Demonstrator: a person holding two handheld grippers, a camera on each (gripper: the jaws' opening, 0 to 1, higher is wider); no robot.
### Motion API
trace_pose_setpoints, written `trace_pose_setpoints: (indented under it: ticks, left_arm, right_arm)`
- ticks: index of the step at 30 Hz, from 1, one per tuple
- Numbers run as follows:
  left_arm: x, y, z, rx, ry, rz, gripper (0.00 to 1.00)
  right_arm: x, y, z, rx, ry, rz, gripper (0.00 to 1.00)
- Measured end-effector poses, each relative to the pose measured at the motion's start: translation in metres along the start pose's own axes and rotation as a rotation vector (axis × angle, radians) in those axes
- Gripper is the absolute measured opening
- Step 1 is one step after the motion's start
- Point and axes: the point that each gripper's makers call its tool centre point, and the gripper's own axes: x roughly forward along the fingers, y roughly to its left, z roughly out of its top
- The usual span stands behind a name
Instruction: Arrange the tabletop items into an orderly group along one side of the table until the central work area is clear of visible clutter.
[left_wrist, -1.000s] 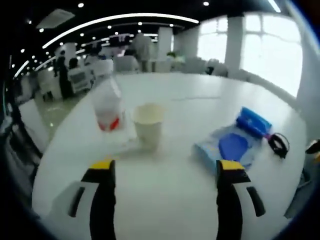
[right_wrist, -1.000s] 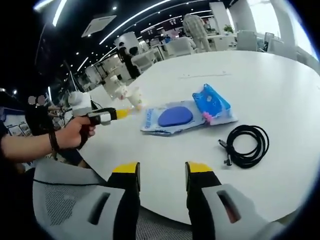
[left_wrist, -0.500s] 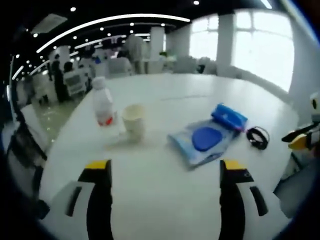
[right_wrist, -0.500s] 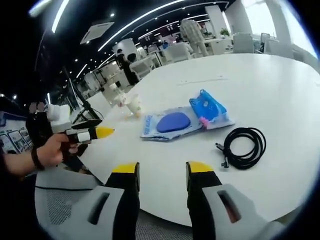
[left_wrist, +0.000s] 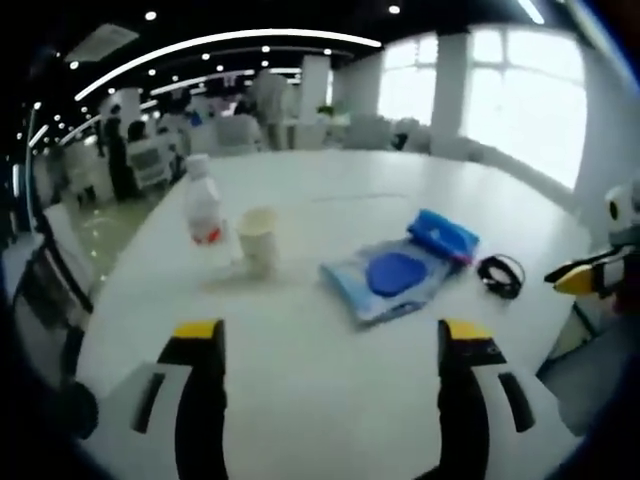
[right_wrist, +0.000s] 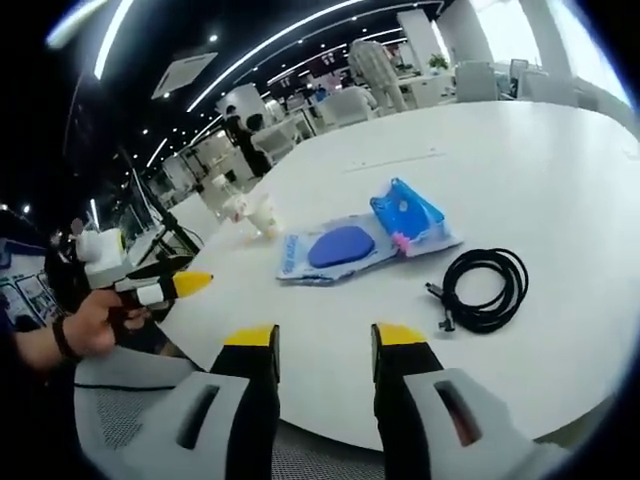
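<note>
Items on the white round tabletop (left_wrist: 330, 400): a clear plastic bottle (left_wrist: 203, 212) with a red label and a paper cup (left_wrist: 258, 239), standing just beside each other toward the far-left edge; a blue packet (left_wrist: 392, 280) lying flat near the middle with a smaller blue pouch (left_wrist: 442, 234) touching its far end; a coiled black cable (right_wrist: 484, 288) near the pouch, toward the window side. Nothing was grouped yet; the centre remained cluttered. The left hand-held gripper (left_wrist: 330, 345) stood spread wide and empty, held off the near edge. The right hand-held gripper (right_wrist: 324, 345) had its jaws parted with a narrow gap, gripping nothing, also off the rim. Bare surface lay between both tools and the items, and the far half offered open room for sliding things aside.
</note>
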Motion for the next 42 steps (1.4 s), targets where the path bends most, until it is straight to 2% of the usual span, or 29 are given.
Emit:
trace_pose_setpoints:
  ticks: [13,18,23,25,36,42]
  left_arm:
    - [-0.004,0.008,0.005,-0.032,-0.027,0.025,0.82]
    - [-0.004,0.009,0.003,-0.020,-0.013,0.034,0.83]
    - [-0.004,0.010,0.000,-0.053,-0.003,0.029,0.83]
    - [-0.004,0.009,0.000,-0.081,-0.011,0.019,0.83]
    - [-0.003,0.007,0.002,-0.051,-0.011,0.021,0.83]
    - [-0.004,0.011,0.004,-0.071,-0.019,0.030,0.83]
  right_arm:
    - [-0.001,0.002,0.001,-0.020,-0.010,0.007,0.35]
    - [0.001,0.005,-0.004,-0.027,0.011,0.015,0.37]
    - [0.002,0.007,-0.005,-0.043,0.022,0.018,0.37]
    - [0.002,0.007,-0.006,-0.039,0.023,0.019,0.37]
    - [0.001,0.002,-0.005,-0.004,0.018,0.006,0.37]
    - [0.003,0.001,-0.001,0.011,0.013,0.013,0.38]
